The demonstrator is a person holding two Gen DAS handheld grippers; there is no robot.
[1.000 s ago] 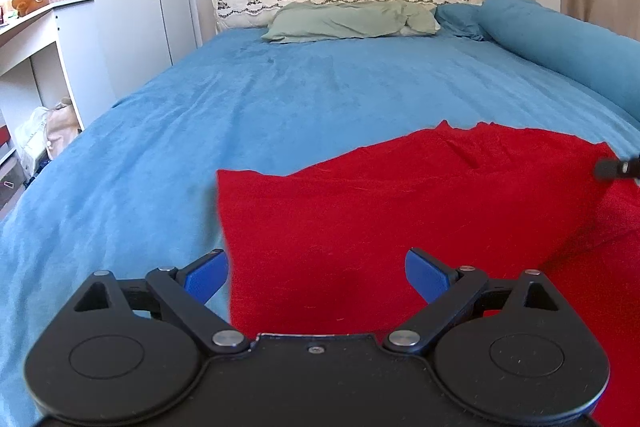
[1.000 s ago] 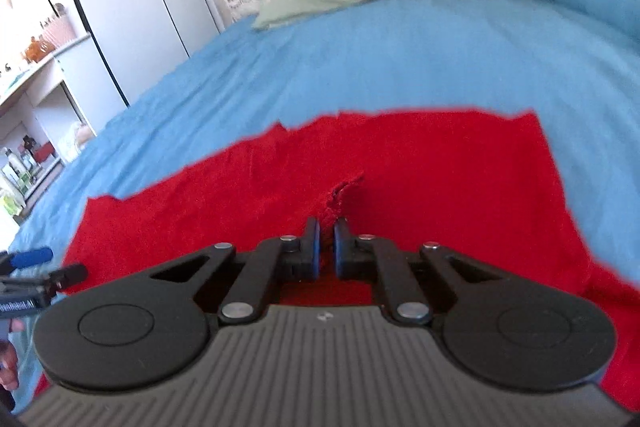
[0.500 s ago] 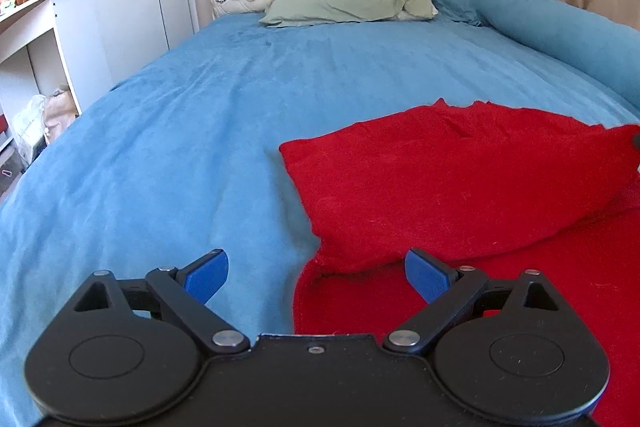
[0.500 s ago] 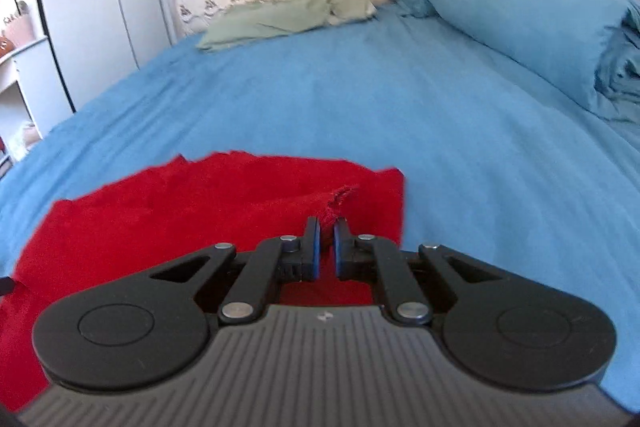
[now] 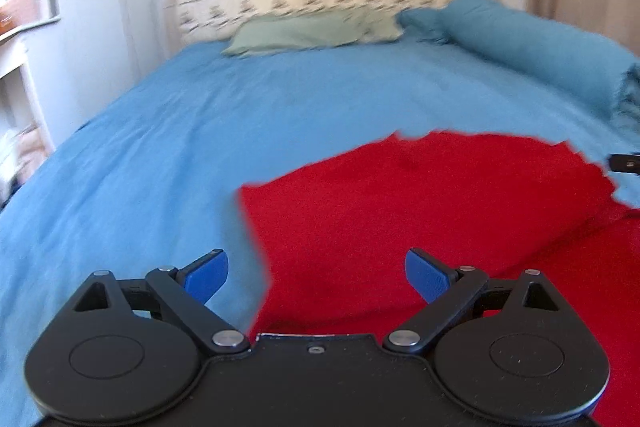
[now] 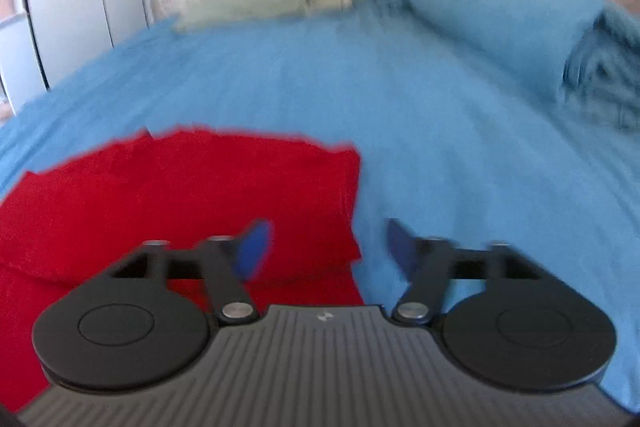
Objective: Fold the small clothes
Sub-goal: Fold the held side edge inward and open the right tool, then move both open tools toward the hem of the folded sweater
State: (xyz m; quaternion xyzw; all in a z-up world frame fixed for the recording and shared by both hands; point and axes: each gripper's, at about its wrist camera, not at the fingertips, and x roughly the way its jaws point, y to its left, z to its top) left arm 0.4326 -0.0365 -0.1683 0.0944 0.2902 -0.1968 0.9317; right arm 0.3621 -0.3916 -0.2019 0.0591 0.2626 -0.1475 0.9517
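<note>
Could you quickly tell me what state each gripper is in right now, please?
Left gripper: open, holding nothing, above the red cloth.
Right gripper: jaws opening, nothing between the pads; the cloth lies folded below.

No readable text, label, brand or number shows in either view. A small pale mark sits at the lower centre of the right wrist view, on the right gripper (image 6: 324, 247) body, too small to read
</note>
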